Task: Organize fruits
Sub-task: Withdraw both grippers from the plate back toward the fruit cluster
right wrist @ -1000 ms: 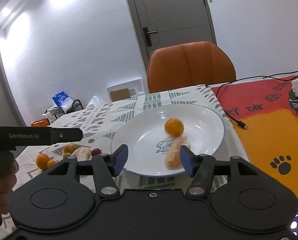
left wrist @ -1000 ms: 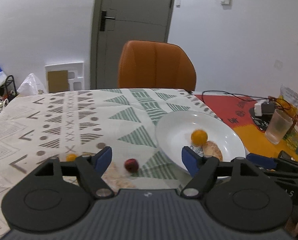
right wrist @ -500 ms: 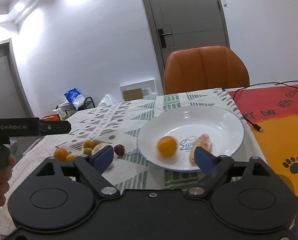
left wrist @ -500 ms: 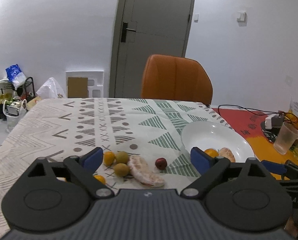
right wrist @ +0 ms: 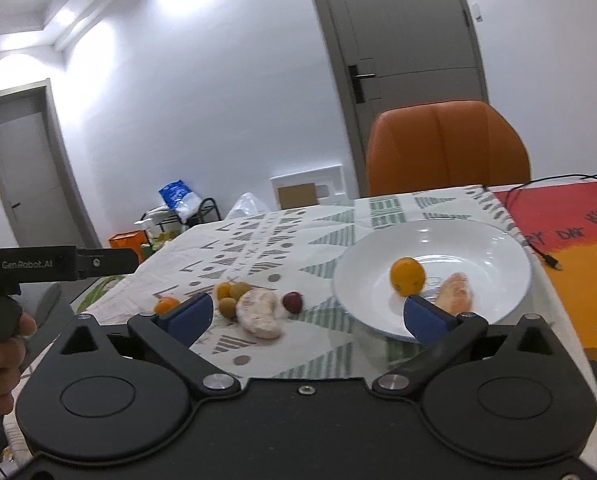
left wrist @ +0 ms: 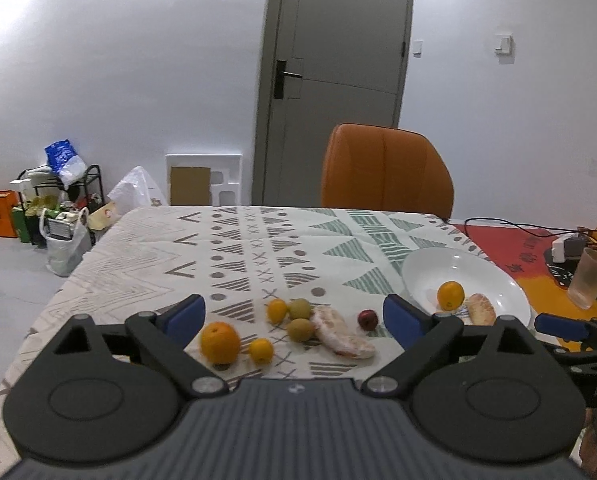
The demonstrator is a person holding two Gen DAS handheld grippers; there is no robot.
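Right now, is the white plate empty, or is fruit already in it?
Not empty. The white plate holds an orange and a peeled citrus piece; the other fruits lie out on the tablecloth.

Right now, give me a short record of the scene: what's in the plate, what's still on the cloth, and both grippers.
plate: orange and peeled segment
cloth: large orange, two small oranges, two green fruits, peeled piece, red fruit
left gripper: open, empty
right gripper: open, empty
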